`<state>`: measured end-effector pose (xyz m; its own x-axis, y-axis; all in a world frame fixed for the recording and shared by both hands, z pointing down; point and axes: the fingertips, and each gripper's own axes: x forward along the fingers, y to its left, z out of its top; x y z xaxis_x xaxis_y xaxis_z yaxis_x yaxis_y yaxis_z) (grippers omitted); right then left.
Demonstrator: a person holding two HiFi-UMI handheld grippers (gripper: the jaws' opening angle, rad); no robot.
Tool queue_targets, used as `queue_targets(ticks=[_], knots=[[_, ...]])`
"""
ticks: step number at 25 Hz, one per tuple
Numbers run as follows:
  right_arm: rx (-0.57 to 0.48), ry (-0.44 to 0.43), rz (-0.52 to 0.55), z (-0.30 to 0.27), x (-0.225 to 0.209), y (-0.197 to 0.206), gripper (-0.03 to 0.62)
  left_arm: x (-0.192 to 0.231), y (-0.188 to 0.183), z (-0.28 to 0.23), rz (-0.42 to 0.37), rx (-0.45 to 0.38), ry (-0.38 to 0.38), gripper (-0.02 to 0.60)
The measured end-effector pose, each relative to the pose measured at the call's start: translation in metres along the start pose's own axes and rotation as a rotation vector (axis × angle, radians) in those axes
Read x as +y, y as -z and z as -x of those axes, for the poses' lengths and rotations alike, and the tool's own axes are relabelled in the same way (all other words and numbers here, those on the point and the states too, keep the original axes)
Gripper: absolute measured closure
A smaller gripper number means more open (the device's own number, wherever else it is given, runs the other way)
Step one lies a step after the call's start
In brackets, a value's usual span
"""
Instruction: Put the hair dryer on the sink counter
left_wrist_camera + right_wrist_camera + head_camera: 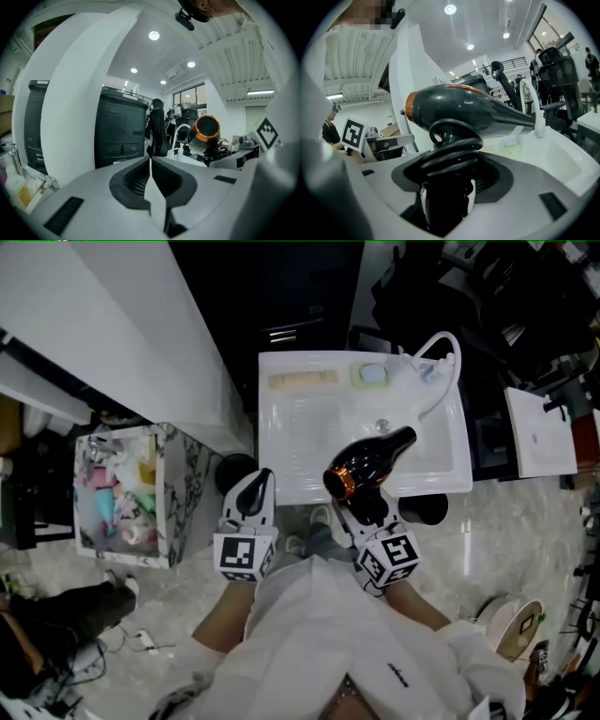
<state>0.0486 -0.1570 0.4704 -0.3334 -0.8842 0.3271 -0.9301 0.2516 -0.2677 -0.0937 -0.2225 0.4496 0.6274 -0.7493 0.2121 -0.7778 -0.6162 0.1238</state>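
R gripper (449, 190) fingers grip hair dryer (371, 461), cord (452, 157) hides handle, L gripper (151, 161) fingers together

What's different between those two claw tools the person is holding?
The left gripper has its jaws pressed together; the right gripper has them apart. The left gripper holds nothing; the right gripper grips the black hair dryer by its cord-wrapped handle. Both carry a square-marker cube.

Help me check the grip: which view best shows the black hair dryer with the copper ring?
The right gripper view: the black hair dryer with the copper ring fills it, its handle clamped in the right gripper. The head view shows it whole but small; the left gripper view only its copper-ringed end.
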Motion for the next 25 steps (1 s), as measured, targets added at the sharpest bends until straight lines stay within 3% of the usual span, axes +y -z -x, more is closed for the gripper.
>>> queue_targets(ticks=[5, 12, 17, 25], knots=[[0.053, -0.035, -0.006, -0.032, -0.024, 0.003, 0.312, 0.000, -0.006, -0.036, -0.005, 0.016, -0.016, 0.548], [0.211, -0.101, -0.017, -0.061, -0.044, 0.031, 0.312, 0.004, -0.014, -0.068, -0.013, 0.007, -0.070, 0.548], [0.297, -0.068, -0.028, -0.077, -0.049, 0.045, 0.312, 0.011, -0.010, -0.077, 0.007, 0.021, -0.085, 0.548], [0.448, 0.013, -0.063, -0.119, -0.047, 0.069, 0.312, 0.038, -0.010, -0.091, -0.001, 0.042, -0.027, 0.548]])
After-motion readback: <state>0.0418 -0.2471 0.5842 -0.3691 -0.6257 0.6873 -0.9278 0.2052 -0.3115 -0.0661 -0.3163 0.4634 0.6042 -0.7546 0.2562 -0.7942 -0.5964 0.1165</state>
